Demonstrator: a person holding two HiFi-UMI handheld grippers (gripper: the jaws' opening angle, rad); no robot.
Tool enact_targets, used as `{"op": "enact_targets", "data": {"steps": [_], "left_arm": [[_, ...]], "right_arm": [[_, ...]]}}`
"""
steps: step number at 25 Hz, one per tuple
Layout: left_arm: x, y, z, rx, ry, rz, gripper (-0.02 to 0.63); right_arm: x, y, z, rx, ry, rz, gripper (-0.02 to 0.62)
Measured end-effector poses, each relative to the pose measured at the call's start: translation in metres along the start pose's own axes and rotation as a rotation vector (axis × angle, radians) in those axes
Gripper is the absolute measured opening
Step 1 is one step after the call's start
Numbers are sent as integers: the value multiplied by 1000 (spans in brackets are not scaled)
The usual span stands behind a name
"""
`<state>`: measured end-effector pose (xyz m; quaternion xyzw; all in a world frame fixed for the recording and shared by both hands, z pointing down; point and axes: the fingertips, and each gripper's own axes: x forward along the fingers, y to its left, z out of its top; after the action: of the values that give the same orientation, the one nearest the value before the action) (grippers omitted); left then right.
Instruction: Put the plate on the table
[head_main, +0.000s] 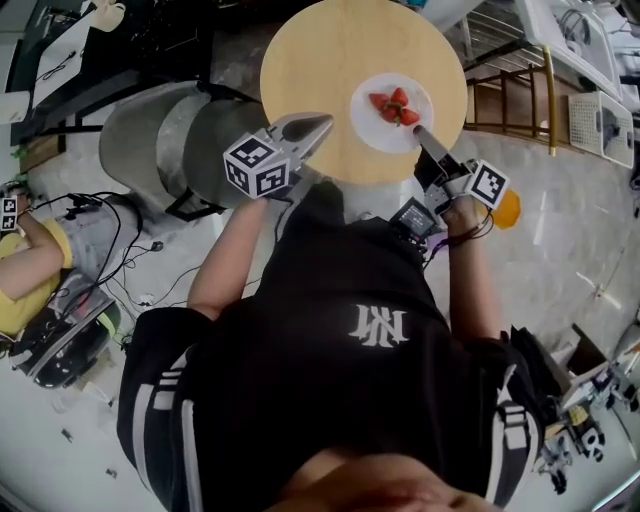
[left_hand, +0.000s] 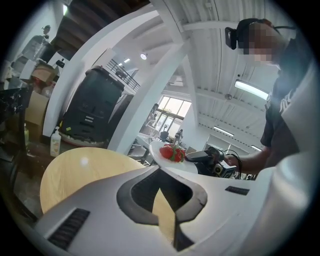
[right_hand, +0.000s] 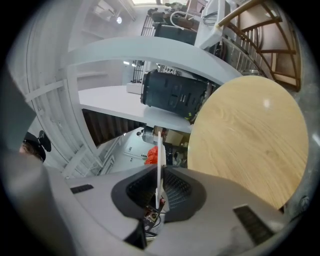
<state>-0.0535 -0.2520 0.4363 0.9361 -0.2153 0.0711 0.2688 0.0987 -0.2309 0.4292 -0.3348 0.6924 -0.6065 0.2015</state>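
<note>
A white plate (head_main: 372, 128) carrying strawberries (head_main: 393, 106) hangs over the right side of the round wooden table (head_main: 320, 60). My right gripper (head_main: 420, 133) is shut on the plate's near rim. In the right gripper view the plate (right_hand: 160, 165) shows edge-on between the pads, with the strawberries (right_hand: 151, 156) behind it. I cannot tell whether the plate touches the tabletop. My left gripper (head_main: 322, 122) is at the table's near left edge, shut and holding nothing. From the left gripper view the plate (left_hand: 172, 161) and the right gripper (left_hand: 197, 156) lie beyond the table (left_hand: 80, 170).
A grey drum (head_main: 160, 140) lies left of the table. A wooden stair rail (head_main: 510, 95) stands to its right. A person in yellow (head_main: 30, 270) sits at the far left among cables. An orange object (head_main: 507, 210) lies on the floor by my right hand.
</note>
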Motion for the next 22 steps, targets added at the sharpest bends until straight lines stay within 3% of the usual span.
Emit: {"op": "enact_targets", "data": {"steps": [7,22], "left_arm": [[16,23,9,-7,13,-22,12],[43,42,-19,-81,24,73,12]], "right_arm": [[13,3,30,-15,-21,-16,31],[26,-47,49,55,70,-29,31]]}}
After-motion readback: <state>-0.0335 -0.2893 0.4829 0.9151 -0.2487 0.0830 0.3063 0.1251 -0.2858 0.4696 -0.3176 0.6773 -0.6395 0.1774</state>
